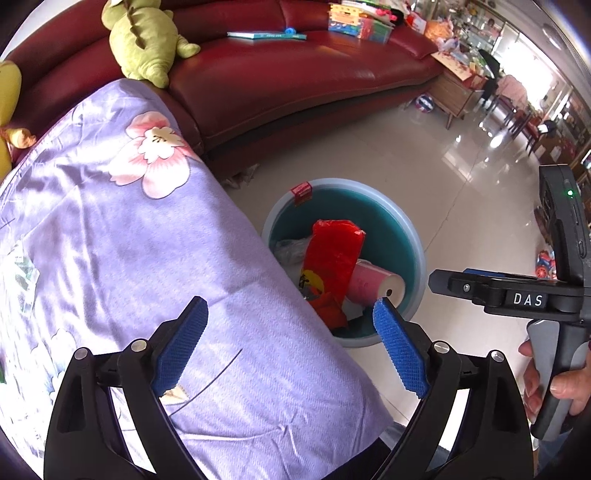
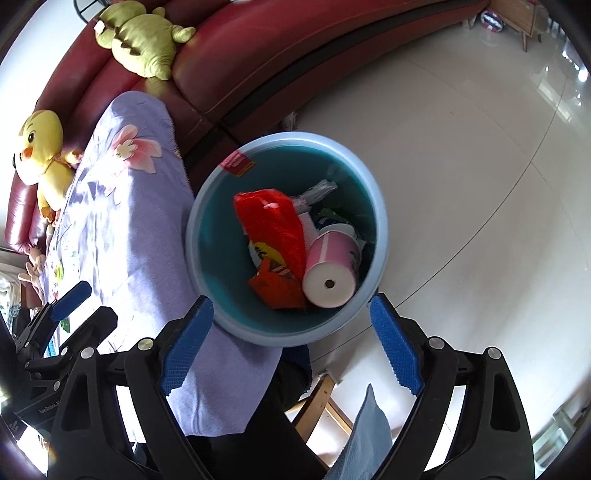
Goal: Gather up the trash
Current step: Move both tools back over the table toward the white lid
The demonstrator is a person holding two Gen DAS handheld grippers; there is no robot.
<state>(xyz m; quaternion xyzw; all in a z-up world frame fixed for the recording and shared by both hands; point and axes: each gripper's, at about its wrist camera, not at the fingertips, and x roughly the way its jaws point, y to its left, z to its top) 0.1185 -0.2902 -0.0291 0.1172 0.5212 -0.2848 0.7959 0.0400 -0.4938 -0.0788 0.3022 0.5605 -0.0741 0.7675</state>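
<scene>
A round light-blue bin point(image 1: 415, 236) point(image 2: 382, 221) stands on the floor beside a surface draped in purple flowered cloth point(image 1: 147, 240) point(image 2: 140, 229). Inside lie a red plastic bag point(image 1: 332, 251) point(image 2: 273, 218), a pink paper roll point(image 1: 373, 284) point(image 2: 330, 269) and crumpled wrappers. My left gripper point(image 1: 290, 302) hangs open over the cloth's edge, nothing between its blue pads. Directly above the bin, my right gripper point(image 2: 291, 301) is open and empty too. A greenish scrap point(image 1: 20, 275) lies on the cloth at the far left.
A dark red leather sofa point(image 1: 295, 81) curves behind the bin, with a green plush toy point(image 1: 144, 37), a yellow duck plush point(image 2: 40, 147) and books point(image 1: 266, 35). Shiny tiled floor point(image 2: 461, 184) spreads to the right. A wooden stool point(image 2: 317, 402) stands below the right gripper.
</scene>
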